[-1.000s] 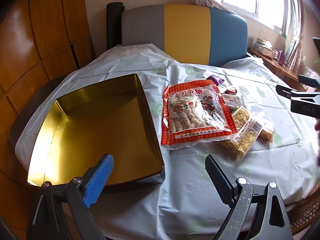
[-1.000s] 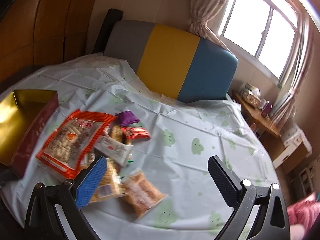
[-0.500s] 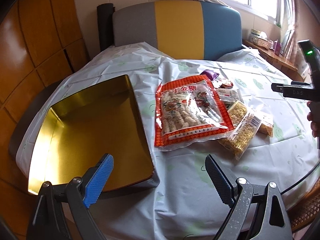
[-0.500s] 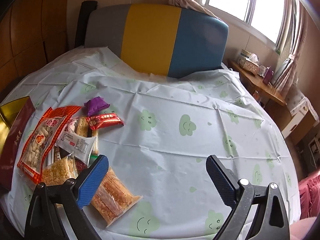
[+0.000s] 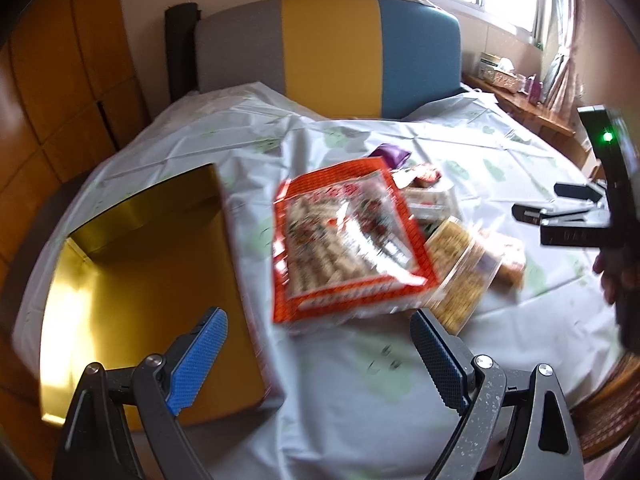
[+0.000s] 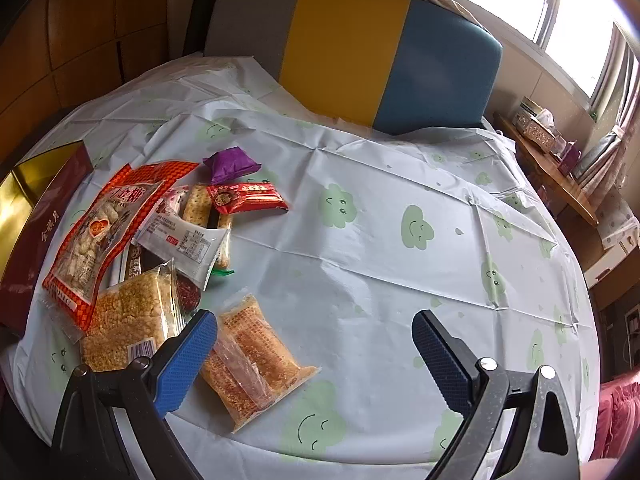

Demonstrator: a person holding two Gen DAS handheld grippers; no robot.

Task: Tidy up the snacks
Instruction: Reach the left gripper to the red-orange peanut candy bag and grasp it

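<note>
We hold both tongs, left (image 5: 318, 354) and right (image 6: 314, 354), open and empty above one gold tin (image 5: 152, 272) and two crispy-rice packets (image 6: 128, 320).

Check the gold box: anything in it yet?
Empty as far as it shows. The gold box is open, with bare shiny floor and walls; its near corner is hidden behind the left gripper. The snacks lie on the tablecloth.

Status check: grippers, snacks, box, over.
Left gripper and right gripper open, empty. Snack pile on tablecloth beside gold box, none boxed yet. Nothing blocking.
</note>
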